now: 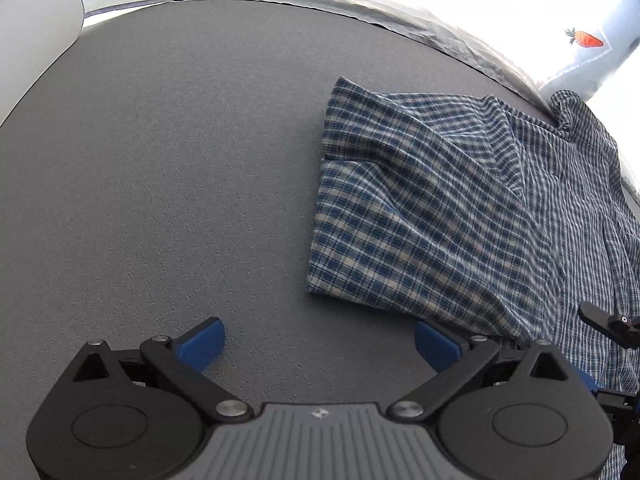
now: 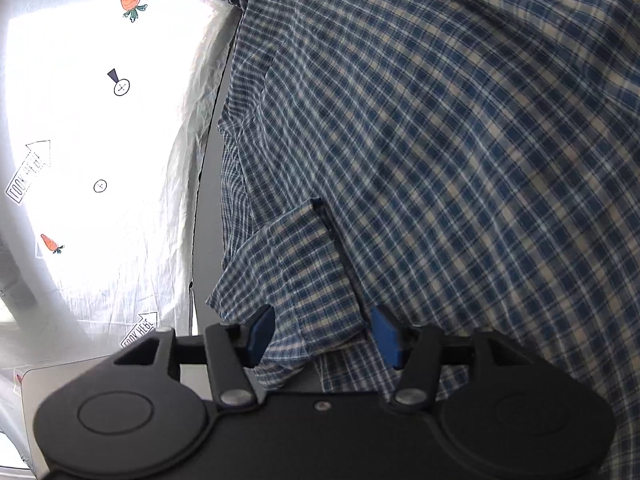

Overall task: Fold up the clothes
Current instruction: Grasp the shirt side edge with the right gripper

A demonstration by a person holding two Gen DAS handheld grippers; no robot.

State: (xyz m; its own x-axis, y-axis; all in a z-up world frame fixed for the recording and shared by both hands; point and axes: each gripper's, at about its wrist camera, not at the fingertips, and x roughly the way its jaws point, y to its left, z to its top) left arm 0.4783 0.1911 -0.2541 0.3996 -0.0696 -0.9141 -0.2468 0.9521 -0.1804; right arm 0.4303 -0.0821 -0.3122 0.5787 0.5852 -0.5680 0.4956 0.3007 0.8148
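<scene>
Below, the left gripper [image 1: 318, 344] gapes empty on grey mat [image 1: 160, 180]; at three o'clock, the right gripper [image 2: 322, 338] straddles the blue-and-cream checked cotton shirt [image 2: 440, 140], grip unclear

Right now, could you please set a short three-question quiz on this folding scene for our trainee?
1. True or false: the left hand-held gripper has its jaws wide apart with nothing between them.
2. What pattern does the shirt have?
3. Between the right hand-held gripper's pads lies: A) bare mat, B) plaid fabric, C) the carrot-print sheet.

Key: 1 true; 2 blue and white plaid; 3 B.
</scene>
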